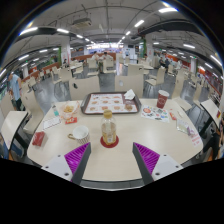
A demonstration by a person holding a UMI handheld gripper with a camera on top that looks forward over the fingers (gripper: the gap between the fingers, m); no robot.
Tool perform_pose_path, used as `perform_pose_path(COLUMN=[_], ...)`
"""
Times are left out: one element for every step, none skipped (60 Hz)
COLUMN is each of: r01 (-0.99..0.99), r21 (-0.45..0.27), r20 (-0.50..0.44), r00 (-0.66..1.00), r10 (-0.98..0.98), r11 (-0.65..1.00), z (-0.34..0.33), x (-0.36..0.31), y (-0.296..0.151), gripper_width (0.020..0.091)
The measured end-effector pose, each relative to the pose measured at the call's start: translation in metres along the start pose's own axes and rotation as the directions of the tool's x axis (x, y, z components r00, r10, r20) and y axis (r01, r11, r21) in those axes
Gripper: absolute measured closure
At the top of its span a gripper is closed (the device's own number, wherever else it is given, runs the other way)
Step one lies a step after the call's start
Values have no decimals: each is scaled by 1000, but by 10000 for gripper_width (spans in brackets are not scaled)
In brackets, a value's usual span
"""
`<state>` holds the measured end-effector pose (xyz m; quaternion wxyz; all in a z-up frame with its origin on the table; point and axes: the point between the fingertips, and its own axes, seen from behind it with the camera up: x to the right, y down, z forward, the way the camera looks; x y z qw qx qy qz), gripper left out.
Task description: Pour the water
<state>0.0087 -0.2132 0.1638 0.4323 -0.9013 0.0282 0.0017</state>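
Gripper fingers spread apart, holding nothing. Bottle stands upright on a red coaster near the white table's front edge, just ahead of the fingers. Patterned tray toward far edge. Large hall, ceiling strip lights.

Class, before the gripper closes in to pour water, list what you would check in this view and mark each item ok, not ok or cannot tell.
1. Gripper open: ok, the fingers stand apart with nothing between them.
2. Bottle upright on its red coaster: ok.
3. Bottle lined up just ahead of the fingers: ok.
4. Bottle cap off: cannot tell.
5. Receiving cup upright on the table: ok, beyond the bottle to its right.
6. Cup empty: cannot tell.
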Motion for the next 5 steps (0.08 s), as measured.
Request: perform_pose_path(r01=[1,4,9,12,12], r21=[0,2,5,6,6], r20=[1,2,3,5,6], r00=[1000,1000,1000,1000,1000], r10=[-1,-4,-9,-12,-13], r11=[1000,1000,1000,1000,1000], z=[0,-1,-1,-1,-2], x=[0,0,0,0,-1], y=[-1,-2,-3,-3,-3], gripper_width=[253,253,251,255,255])
